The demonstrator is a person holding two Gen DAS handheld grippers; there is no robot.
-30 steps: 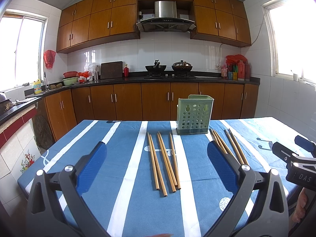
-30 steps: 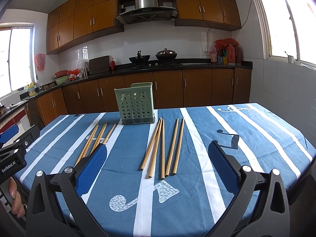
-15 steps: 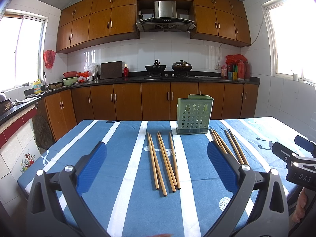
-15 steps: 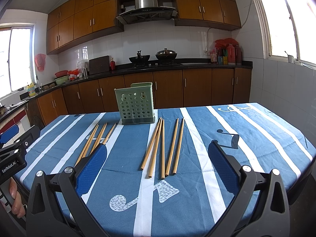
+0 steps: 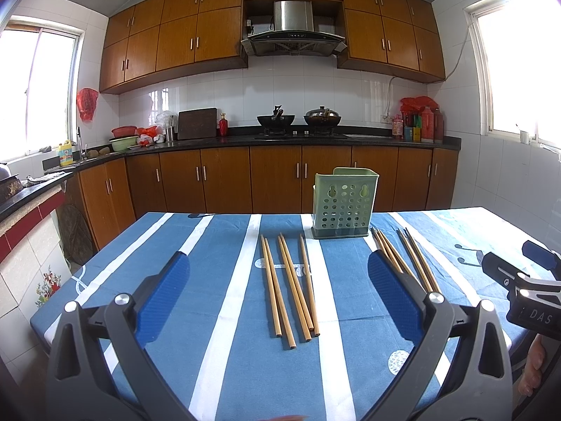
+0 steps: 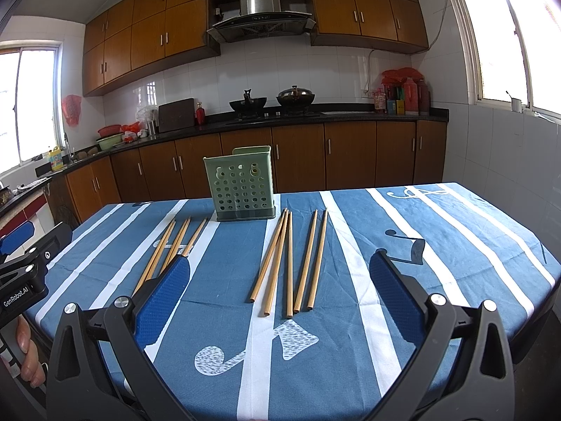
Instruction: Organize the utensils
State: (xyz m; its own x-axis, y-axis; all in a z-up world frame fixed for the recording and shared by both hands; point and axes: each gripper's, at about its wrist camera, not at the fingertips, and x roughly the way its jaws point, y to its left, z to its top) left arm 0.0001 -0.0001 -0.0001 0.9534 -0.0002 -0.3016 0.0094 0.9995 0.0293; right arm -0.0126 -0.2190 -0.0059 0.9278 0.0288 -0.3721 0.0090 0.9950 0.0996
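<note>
A pale green perforated utensil holder (image 5: pixel 344 202) stands upright at the far side of the blue striped table; it also shows in the right wrist view (image 6: pixel 241 187). Two groups of wooden chopsticks lie flat on the cloth in front of it. The left group (image 5: pixel 289 280) lies ahead of my left gripper (image 5: pixel 278 284), which is open and empty. The right group (image 6: pixel 291 259) lies ahead of my right gripper (image 6: pixel 280 280), also open and empty. Both grippers hover near the table's front edge, short of the chopsticks.
The right gripper's body (image 5: pixel 526 291) shows at the right edge of the left wrist view, the left gripper's body (image 6: pixel 24 266) at the left edge of the right wrist view. Kitchen counters and cabinets (image 5: pixel 280 175) stand behind the table (image 5: pixel 210 315).
</note>
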